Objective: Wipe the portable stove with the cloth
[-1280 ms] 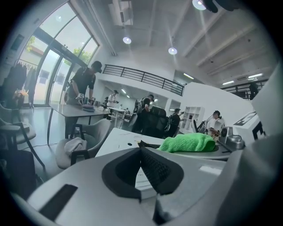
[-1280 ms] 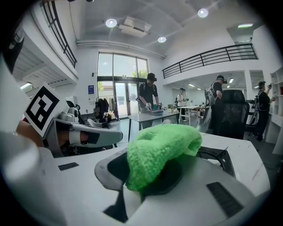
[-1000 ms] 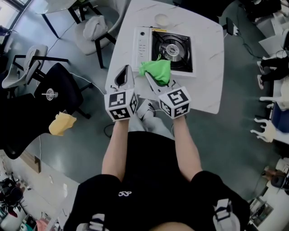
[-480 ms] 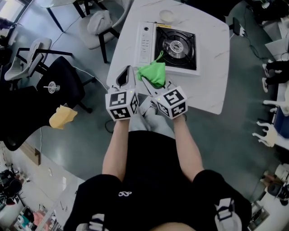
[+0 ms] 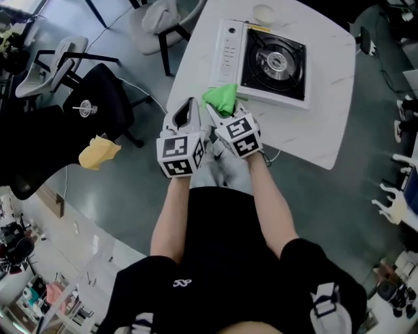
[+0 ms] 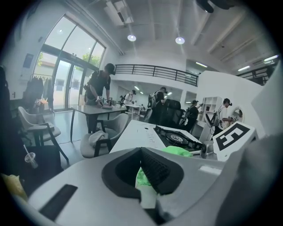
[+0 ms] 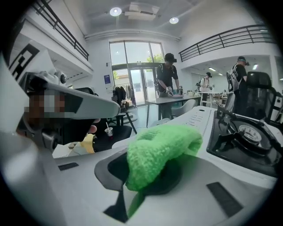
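Note:
The portable stove (image 5: 228, 50) is white with a black burner top and sits on the white table (image 5: 324, 120). It also shows in the left gripper view as the stove (image 6: 178, 138) and in the right gripper view as the stove (image 7: 247, 132). My right gripper (image 5: 219, 113) is shut on the green cloth (image 5: 222, 97), which hangs just off the stove's near left corner. The bunched cloth (image 7: 160, 151) fills the right gripper (image 7: 146, 178). My left gripper (image 5: 189, 109) is beside it, over the table's near edge, shut and empty. The cloth (image 6: 178, 151) shows past the left gripper (image 6: 143, 170).
A small white cup (image 5: 264, 12) stands behind the stove. A black chair (image 5: 98, 107) with a yellow rag (image 5: 98, 153) is on the floor to the left, and a grey chair (image 5: 157, 19) stands by the table's far left. People work at tables in the background.
The cloth and right gripper have drawn back from over the stove's front edge to just off its near left corner. The left gripper stays beside it.

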`<act>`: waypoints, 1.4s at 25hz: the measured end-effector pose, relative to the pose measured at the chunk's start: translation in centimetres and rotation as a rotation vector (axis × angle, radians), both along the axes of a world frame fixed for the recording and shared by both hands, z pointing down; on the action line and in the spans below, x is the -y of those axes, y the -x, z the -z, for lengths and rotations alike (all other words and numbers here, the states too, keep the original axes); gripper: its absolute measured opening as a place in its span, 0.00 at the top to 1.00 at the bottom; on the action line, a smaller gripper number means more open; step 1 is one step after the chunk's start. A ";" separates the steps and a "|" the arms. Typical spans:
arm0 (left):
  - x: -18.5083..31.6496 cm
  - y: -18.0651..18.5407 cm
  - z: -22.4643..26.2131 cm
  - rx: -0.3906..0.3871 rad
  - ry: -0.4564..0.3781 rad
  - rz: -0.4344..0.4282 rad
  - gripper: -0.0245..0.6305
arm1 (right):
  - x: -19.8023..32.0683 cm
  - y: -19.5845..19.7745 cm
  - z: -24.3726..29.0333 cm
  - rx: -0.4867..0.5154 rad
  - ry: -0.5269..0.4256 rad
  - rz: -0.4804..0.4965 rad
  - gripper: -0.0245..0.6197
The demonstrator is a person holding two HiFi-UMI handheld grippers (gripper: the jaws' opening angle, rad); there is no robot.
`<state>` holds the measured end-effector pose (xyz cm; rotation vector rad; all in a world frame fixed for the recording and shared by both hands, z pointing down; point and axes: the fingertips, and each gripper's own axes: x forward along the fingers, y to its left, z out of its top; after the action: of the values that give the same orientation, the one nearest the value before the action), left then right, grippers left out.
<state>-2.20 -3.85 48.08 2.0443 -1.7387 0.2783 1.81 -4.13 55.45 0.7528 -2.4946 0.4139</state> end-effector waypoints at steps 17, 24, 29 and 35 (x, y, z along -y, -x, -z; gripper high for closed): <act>1.1 -3.8 -1.2 0.026 0.044 -0.098 0.97 | 2.8 -7.3 -3.3 -0.102 0.044 -0.258 0.89; 1.8 -8.9 -1.3 0.022 0.046 -0.208 0.97 | 2.9 -13.4 -3.6 -0.091 0.068 -0.394 0.89; 1.9 -12.0 -1.8 0.017 0.059 -0.273 0.97 | 2.5 -18.4 -3.8 -0.080 0.086 -0.511 0.89; 2.3 -16.1 -1.9 -0.001 0.058 -0.354 0.97 | 2.0 -24.8 -3.9 -0.091 0.099 -0.642 0.89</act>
<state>13.90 -6.18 49.98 2.3000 -1.3425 0.4301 26.62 -6.14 59.39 1.4898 -2.0813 0.6950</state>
